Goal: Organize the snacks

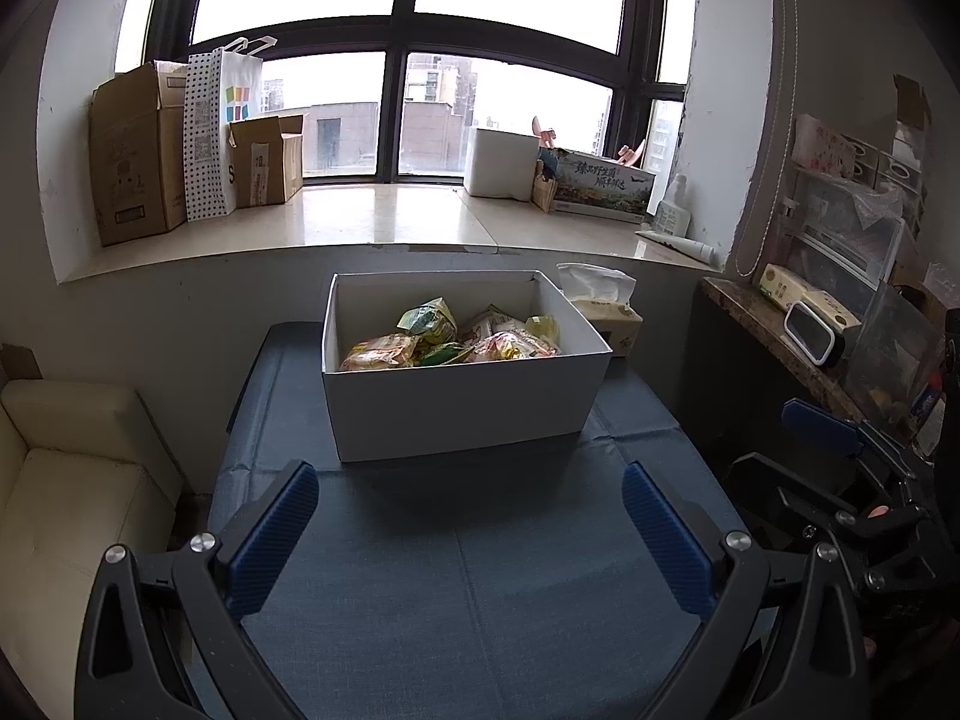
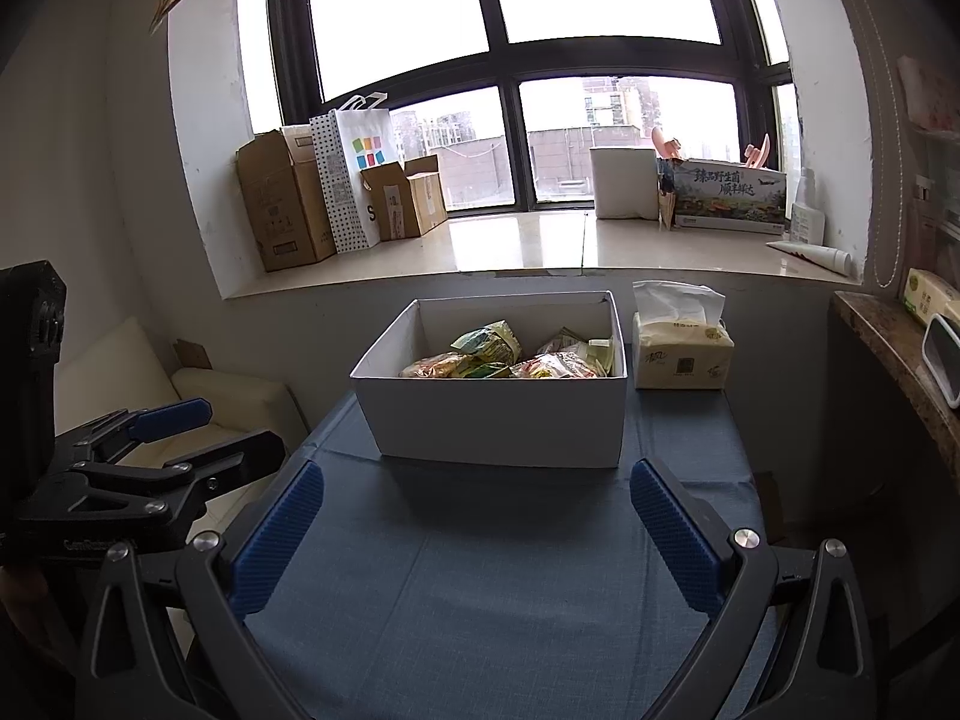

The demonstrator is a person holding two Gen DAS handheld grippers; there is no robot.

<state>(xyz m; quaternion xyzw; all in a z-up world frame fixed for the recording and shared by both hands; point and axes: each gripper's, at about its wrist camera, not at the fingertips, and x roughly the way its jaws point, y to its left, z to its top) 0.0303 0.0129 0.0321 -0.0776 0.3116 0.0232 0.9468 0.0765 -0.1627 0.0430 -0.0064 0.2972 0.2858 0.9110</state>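
Observation:
A white open box (image 1: 462,408) stands on the blue-covered table (image 1: 480,570) at its far end. Several snack packets (image 1: 450,342) in yellow, green and pink wrappers lie inside it. The box (image 2: 498,420) and the packets (image 2: 510,360) also show in the right wrist view. My left gripper (image 1: 471,531) is open and empty, held over the near part of the table, short of the box. My right gripper (image 2: 477,531) is open and empty at about the same distance. Each gripper shows at the edge of the other's view.
A tissue box (image 2: 681,354) stands right of the white box, against the wall. A cream sofa (image 1: 72,498) is left of the table. A brown counter (image 1: 780,342) with small items is on the right. Cardboard boxes (image 1: 138,150) and bags line the windowsill.

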